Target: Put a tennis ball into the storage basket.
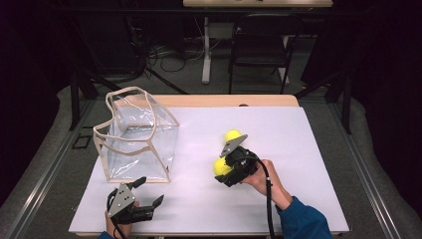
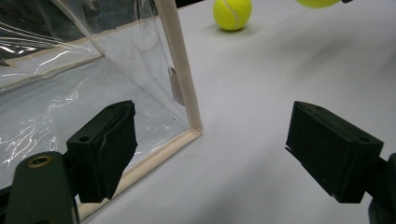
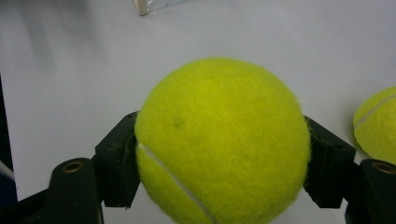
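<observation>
1. The tennis ball (image 3: 222, 144) sits squeezed in my right gripper (image 1: 230, 172), a jaw pressing each side at its widest part, felt bulging past the pads. In the high view it shows as a yellow curve (image 1: 220, 167) at the gripper's left, over the white sheet (image 1: 298, 199), right of centre.
2. A second ball (image 1: 232, 135) lies on the sheet just behind, apart from the held one.
3. The clear bag (image 1: 137, 137) stands upright, well to the left, mouth up, tan trim and handles (image 1: 130, 94) arching over the opening.
4. My left gripper (image 1: 145, 191) rests by the bag's near corner (image 2: 194, 133), jaws wide apart with nothing between them, touching nothing.
5. Judgement: the step is carrying the ball to the bag.
6. To do it well: keep the squeeze even, since a round ball can pop out sideways.
7. Lift clear of the rim before crossing, and aim between the handles.
8. The soft walls may fold; my left could steady the near edge.
9. Release low inside, so the ball doesn't bounce out.
</observation>
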{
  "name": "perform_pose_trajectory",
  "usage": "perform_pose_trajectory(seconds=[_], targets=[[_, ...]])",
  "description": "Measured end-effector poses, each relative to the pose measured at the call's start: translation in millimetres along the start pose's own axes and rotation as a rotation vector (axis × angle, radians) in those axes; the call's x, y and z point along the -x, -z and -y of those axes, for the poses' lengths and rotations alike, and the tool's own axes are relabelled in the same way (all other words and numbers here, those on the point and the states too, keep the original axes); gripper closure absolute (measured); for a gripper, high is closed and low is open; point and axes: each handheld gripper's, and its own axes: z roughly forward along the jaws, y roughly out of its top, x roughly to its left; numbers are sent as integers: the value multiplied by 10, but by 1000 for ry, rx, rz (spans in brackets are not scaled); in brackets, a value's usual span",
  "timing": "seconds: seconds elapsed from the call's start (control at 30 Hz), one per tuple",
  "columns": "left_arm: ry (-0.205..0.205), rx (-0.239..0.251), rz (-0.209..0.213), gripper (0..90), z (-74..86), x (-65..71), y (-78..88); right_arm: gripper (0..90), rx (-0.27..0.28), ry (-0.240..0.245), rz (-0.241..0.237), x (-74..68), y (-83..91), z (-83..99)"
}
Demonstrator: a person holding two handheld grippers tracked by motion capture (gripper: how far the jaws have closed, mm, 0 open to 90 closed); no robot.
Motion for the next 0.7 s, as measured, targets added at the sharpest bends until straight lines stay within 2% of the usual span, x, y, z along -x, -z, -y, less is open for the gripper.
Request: perform_pose_trajectory(seconds=[0.33, 0.7], targets=[[-2, -2, -4, 161, 1, -6, 5, 261, -32, 32, -11, 50, -68, -151], [0, -3, -5, 161, 3, -2, 1, 261, -30, 28, -6, 131, -81, -243]])
